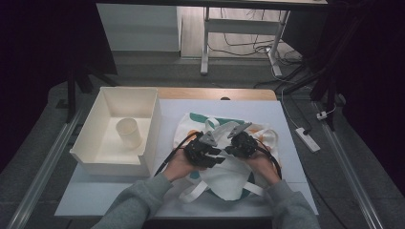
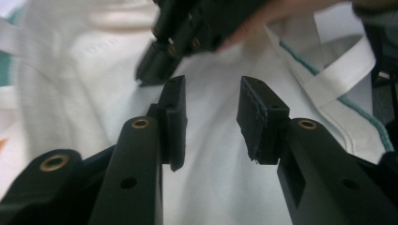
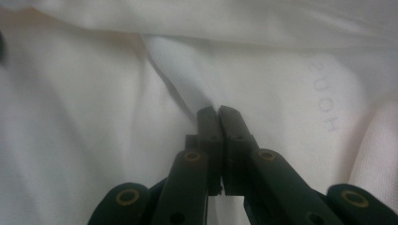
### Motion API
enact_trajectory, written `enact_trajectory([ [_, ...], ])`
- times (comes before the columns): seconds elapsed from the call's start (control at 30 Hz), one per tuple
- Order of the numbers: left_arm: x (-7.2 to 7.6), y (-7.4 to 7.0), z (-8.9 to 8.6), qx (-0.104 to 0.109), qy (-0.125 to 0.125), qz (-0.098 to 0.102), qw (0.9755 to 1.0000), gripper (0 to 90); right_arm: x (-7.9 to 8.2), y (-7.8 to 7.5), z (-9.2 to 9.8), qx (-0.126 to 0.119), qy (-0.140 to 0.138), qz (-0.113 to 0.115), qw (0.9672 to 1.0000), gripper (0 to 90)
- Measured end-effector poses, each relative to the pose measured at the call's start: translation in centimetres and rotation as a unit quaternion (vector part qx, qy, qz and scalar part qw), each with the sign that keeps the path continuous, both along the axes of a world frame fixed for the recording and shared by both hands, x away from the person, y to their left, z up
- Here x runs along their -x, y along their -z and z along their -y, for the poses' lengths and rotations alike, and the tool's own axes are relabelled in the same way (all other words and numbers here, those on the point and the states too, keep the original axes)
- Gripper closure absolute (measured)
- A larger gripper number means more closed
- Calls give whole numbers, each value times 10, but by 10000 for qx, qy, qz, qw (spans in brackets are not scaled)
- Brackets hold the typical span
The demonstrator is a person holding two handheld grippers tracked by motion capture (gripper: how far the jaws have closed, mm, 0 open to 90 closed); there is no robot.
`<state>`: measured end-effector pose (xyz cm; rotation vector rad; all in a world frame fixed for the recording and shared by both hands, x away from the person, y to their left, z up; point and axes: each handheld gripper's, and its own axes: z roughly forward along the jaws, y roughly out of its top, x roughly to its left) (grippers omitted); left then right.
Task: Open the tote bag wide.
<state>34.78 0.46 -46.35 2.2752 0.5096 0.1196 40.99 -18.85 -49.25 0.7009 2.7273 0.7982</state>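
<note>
A white cloth tote bag (image 1: pixel 228 183) with teal and orange print lies crumpled on the table, its straps (image 1: pixel 193 191) trailing toward the near edge. Both hands hold grippers over its middle. My right gripper (image 3: pixel 218 112) is shut on a raised fold of the white fabric (image 3: pixel 176 65), which runs up from between its pads. My left gripper (image 2: pixel 211 112) hovers over the bag cloth (image 2: pixel 216 187) with its jaws apart and nothing between them. The right gripper (image 2: pixel 157 70) shows just beyond the left one's fingertips. From above, the left gripper (image 1: pixel 212 153) and the right gripper (image 1: pixel 229 149) point toward each other.
A white open box (image 1: pixel 155 125) stands at the table's left with a pale cup (image 1: pixel 129 132) inside. A white mat (image 1: pixel 267 112) covers the tabletop. A power strip (image 1: pixel 307 139) lies on the floor to the right, and desk legs stand beyond.
</note>
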Motion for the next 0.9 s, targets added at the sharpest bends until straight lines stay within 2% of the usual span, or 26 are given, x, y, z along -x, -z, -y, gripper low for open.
enact_trajectory([
  [0.2, -3, 8, 8, -186, 121, -82, 9997, 609, -1, -7, 4, -212, 69, -4, 9998, 885],
  [0.27, -4, 11, 10, -318, 150, -133, 9993, 604, -1, -10, 6, -248, 70, 52, 9997, 886],
  [0.3, -4, 13, 12, -404, 152, -129, 9990, 600, -1, -11, 6, -292, 87, 68, 9995, 886],
  [0.37, -3, 17, 16, -642, 161, 24, 9978, 599, -2, -13, 7, -351, 133, 71, 9993, 886],
  [0.4, -2, 18, 18, -690, 206, 29, 9974, 599, -2, -13, 8, -374, 154, 62, 9992, 886],
  [0.6, -5, 27, 24, -741, 491, -112, 9960, 588, -5, -11, 9, -415, 247, -31, 9988, 886],
  [0.8, -8, 39, 31, -884, 635, -382, 9933, 514, -8, -10, 11, -490, 303, -116, 9983, 886],
  [0.9, -8, 45, 34, -943, 722, -443, 9919, 473, -8, -10, 12, -500, 320, -151, 9981, 886],
])
